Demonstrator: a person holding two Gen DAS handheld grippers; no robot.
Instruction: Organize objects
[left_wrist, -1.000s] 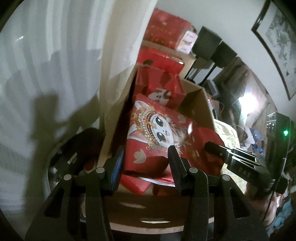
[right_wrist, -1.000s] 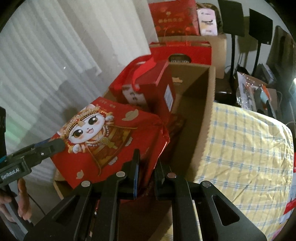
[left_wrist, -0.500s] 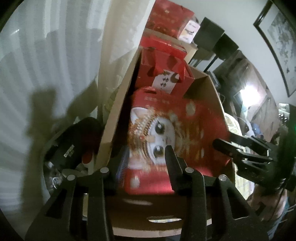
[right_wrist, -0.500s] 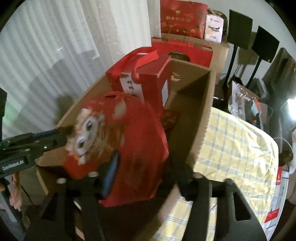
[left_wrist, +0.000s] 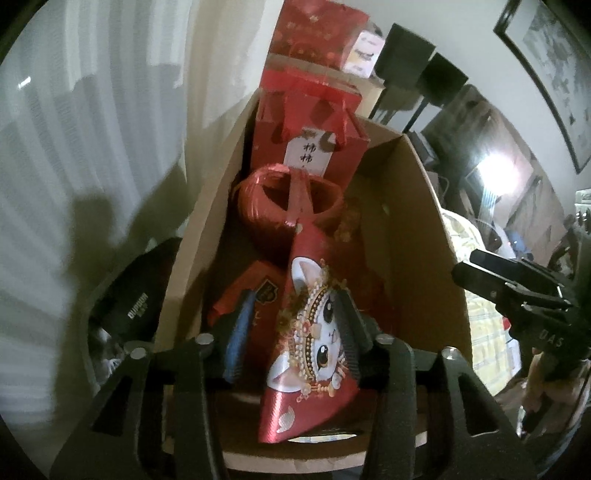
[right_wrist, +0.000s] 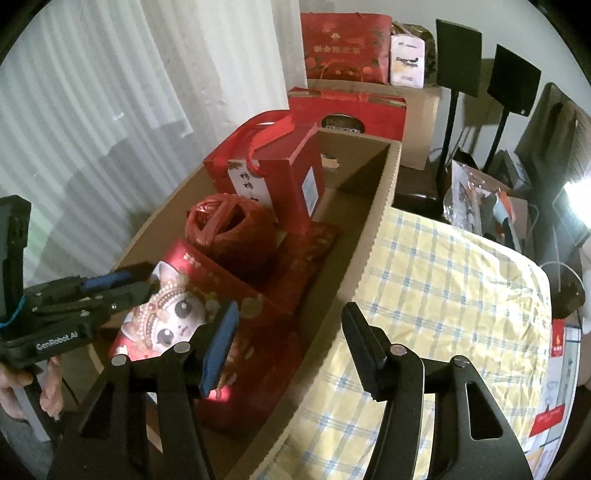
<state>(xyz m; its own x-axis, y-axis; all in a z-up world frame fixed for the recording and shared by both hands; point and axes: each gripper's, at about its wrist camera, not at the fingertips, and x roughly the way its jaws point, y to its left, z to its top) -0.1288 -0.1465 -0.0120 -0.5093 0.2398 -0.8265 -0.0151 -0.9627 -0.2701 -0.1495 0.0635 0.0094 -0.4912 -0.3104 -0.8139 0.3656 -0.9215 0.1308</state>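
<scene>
A red gift bag with a cartoon cat (left_wrist: 314, 354) (right_wrist: 173, 314) stands on edge at the near end of an open cardboard box (left_wrist: 424, 229) (right_wrist: 373, 221). My left gripper (left_wrist: 295, 325) is open, one finger on each side of the bag; it also shows in the right wrist view (right_wrist: 122, 286). My right gripper (right_wrist: 290, 343) is open and empty above the box's right wall; it also shows in the left wrist view (left_wrist: 509, 280). Behind the bag sit a round red wrapped bundle (right_wrist: 225, 229) (left_wrist: 288, 199) and a tall red gift box with ribbon handles (right_wrist: 273, 177) (left_wrist: 310, 144).
A flat red packet (right_wrist: 310, 254) lies on the box floor. A yellow checked cloth (right_wrist: 443, 302) covers the surface to the right. More red gift bags (right_wrist: 343, 44) and a carton stand behind. White curtains (right_wrist: 92, 92) hang on the left. Black stands (right_wrist: 458, 74) are at the back right.
The cat bag dropped from flat above the box to standing on edge inside it. My right gripper opened, let go of it and pulled back. My left gripper stayed open.
</scene>
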